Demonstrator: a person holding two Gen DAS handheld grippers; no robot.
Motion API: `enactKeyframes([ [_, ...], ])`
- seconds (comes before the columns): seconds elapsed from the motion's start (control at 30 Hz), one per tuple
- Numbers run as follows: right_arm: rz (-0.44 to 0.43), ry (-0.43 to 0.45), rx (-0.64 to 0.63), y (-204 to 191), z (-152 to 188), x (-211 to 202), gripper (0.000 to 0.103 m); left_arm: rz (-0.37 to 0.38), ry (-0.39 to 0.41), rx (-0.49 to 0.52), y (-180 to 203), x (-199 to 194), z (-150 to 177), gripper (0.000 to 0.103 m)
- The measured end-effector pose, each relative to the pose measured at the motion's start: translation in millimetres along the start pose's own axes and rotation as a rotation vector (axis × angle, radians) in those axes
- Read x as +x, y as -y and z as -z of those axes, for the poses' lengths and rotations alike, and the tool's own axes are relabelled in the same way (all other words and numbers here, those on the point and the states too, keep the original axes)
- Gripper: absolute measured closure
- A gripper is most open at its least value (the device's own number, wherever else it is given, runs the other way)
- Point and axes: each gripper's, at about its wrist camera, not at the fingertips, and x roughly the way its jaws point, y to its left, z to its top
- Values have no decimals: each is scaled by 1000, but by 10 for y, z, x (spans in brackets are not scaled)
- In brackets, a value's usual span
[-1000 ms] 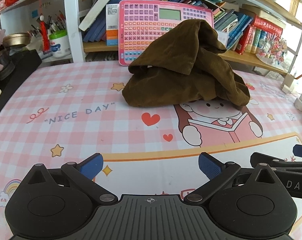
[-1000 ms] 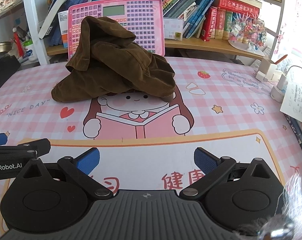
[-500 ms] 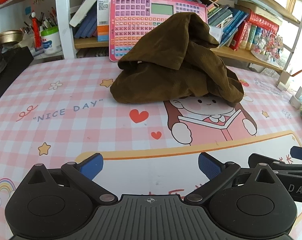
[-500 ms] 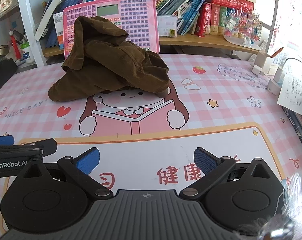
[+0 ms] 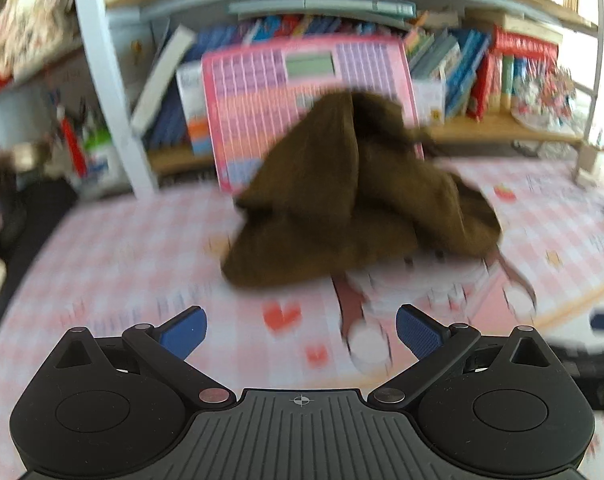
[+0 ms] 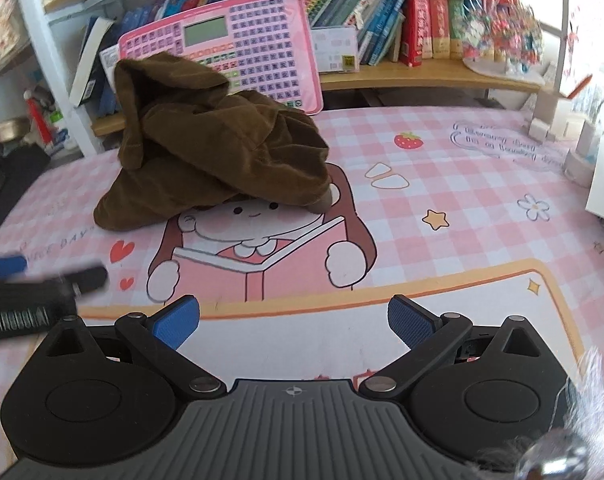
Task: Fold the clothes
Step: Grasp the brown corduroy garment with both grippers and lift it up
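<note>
Behind the crumpled brown garment [image 6: 218, 148] – pink keyboard toy [image 6: 238, 40], leaning on bookshelf [image 6: 421, 74].

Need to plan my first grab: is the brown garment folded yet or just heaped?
Heaped, not folded. The brown garment sits crumpled in a peaked mound on the pink mat, with loose overlapping folds and no flat layers.

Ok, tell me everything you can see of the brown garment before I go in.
The brown garment is one dark, olive-brown piece with a soft, velvety, finely ribbed look. It is unfolded, crumpled into a peaked heap with a stitched hem edge hanging down its left side. It lies on the pink checked mat, covering the top of the printed cartoon girl's head, in front of the pink keyboard toy. Neither the left tool nor the right tool touches it; both are open.
</note>
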Motion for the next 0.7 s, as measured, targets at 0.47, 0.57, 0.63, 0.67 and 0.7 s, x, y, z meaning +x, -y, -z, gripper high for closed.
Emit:
enactKeyframes([
  [0.47, -373, -54, 566, 746, -154, -20, 4, -14, 92, 66, 260, 660, -774, 39],
  [0.57, -514, -89, 739, 892, -95, 46, 5, 59, 66, -12, 174, 637, -843, 100],
  [0.63, -583, -116, 844, 968, -49, 105, 7, 112, 99, -34, 152, 432, -857, 101],
  [0.67, -613, -130, 898, 1004, -22, 140, 8, 140, 118, -39, 153, 309, -858, 101],
  [0.7, -639, -145, 951, 1032, 9, 178, 9, 170, 142, -42, 161, 159, -849, 101],
])
